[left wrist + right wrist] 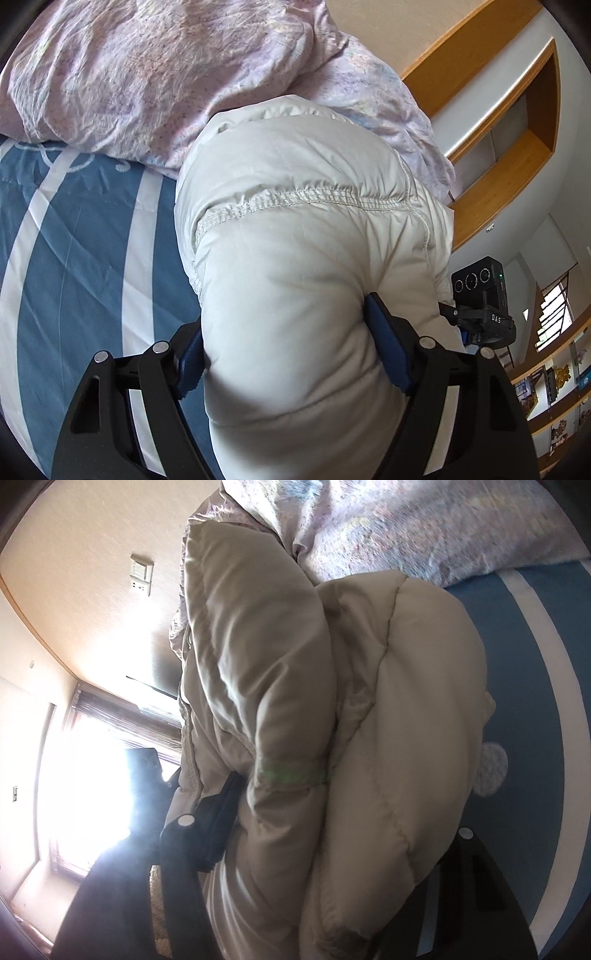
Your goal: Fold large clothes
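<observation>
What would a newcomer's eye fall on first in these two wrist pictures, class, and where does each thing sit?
First, the puffy white quilted jacket filling the middle of both views, bunched thick between the fingers of the left gripper and the right gripper. Next, the blue-and-white striped bedsheet beneath it, and the crumpled pink floral duvet heaped behind. In the right wrist view, a glaring bright window sits at the left.

Striped blue sheet (81,236); crumpled lilac duvet (147,74) (floral); wooden shelves (517,155).

Matt quilted cloth jacket (303,258)
</observation>
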